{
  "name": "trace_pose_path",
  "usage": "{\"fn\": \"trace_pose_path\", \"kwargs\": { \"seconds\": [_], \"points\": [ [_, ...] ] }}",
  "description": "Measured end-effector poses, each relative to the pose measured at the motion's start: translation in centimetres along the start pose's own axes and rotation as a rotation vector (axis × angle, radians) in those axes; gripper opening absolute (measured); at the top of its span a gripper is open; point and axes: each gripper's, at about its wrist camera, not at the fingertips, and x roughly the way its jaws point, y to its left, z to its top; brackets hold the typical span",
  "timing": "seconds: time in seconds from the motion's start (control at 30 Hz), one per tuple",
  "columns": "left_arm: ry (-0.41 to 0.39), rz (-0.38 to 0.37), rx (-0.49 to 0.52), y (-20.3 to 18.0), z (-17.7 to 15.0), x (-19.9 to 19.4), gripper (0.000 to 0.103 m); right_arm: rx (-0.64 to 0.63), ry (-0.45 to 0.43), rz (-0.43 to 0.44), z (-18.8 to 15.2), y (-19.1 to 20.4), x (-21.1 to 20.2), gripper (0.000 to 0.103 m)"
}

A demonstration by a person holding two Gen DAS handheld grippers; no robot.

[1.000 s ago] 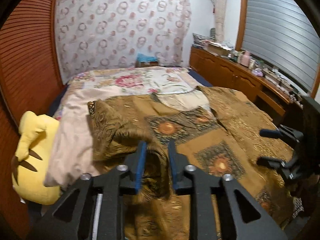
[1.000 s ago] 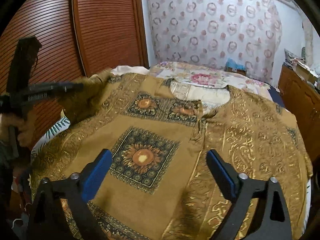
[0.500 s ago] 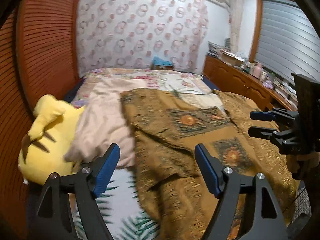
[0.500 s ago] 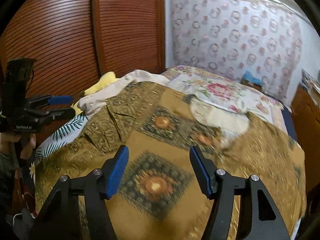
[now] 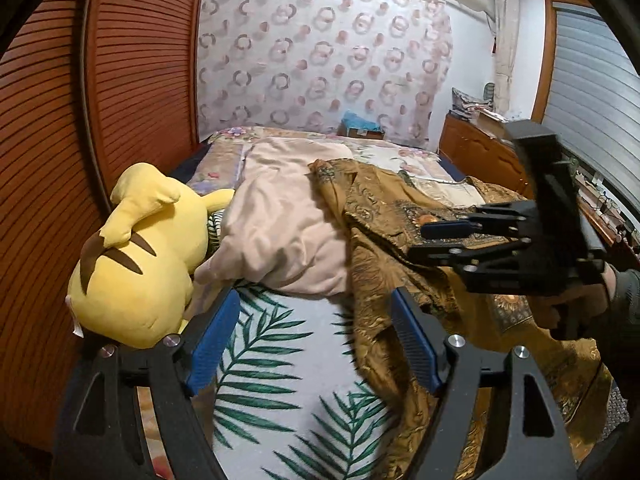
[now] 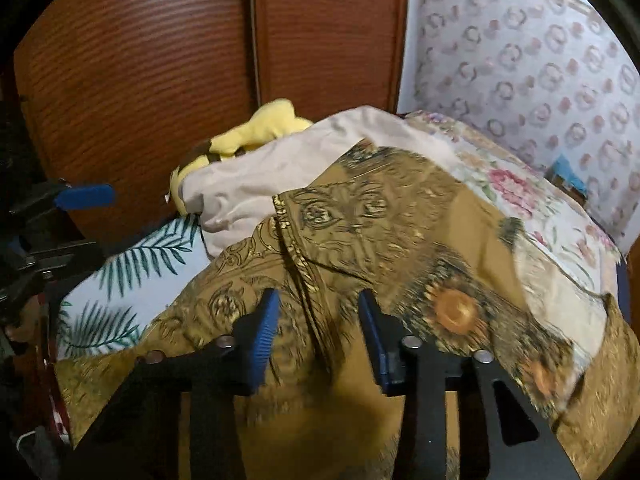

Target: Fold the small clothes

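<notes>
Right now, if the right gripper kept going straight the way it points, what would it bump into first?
Most likely the brown patterned shirt: the right gripper, its jaws closing, points down at a raised fold of it. The pads don't press on it yet, though depth is hard to judge.

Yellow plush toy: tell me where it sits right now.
In the left wrist view, the yellow plush toy lies at the left edge of the bed, against the wooden louvred doors, touching the pink cloth on its right.

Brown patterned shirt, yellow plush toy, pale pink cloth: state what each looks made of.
Brown patterned shirt: thin woven fabric, faintly glossy gold print; it drapes in soft folds. Yellow plush toy: stuffed, matte fleece-like plush, rounded shape. Pale pink cloth: smooth, matte, probably cotton-like, softly creased.
</notes>
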Motion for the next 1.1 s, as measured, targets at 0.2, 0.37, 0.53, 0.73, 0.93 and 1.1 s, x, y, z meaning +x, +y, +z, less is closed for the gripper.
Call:
{"fn": "trace_pose_path", "kwargs": {
  "seconds": [0.2, 0.37, 0.53, 0.73, 0.93, 1.1],
  "points": [
    [0.009, -0.005, -0.001, 0.1, -0.3, 0.3, 0.078, -0.04, 0.048, -0.023, 1.4, 0.3, 3.2, 0.038],
    [0.017, -0.009, 0.007, -0.4, -0.4, 0.6, 0.078, -0.048, 0.078, -0.03, 1.5, 0.6, 4.7, 0.009],
    [0.02, -0.01, 0.014, -0.7, -0.4, 0.7, 0.078, 0.008, 0.024, -0.104, 1.3, -1.2, 2.9, 0.005],
    [0.021, -0.013, 0.015, -0.9, -0.2, 1.0, 0.078, 0.129, -0.021, -0.154, 0.3, -4.5, 0.3, 0.004],
    [0.03, -0.021, 0.026, -1.9, 0.3, 1.3, 0.078, 0.171, -0.045, -0.193, -0.4, -5.0, -1.2, 0.004],
    [0.038, -0.031, 0.039, -2.5, 0.7, 1.8, 0.078, 0.179, -0.039, -0.225, -0.9, -5.2, -1.9, 0.017]
  ]
}}
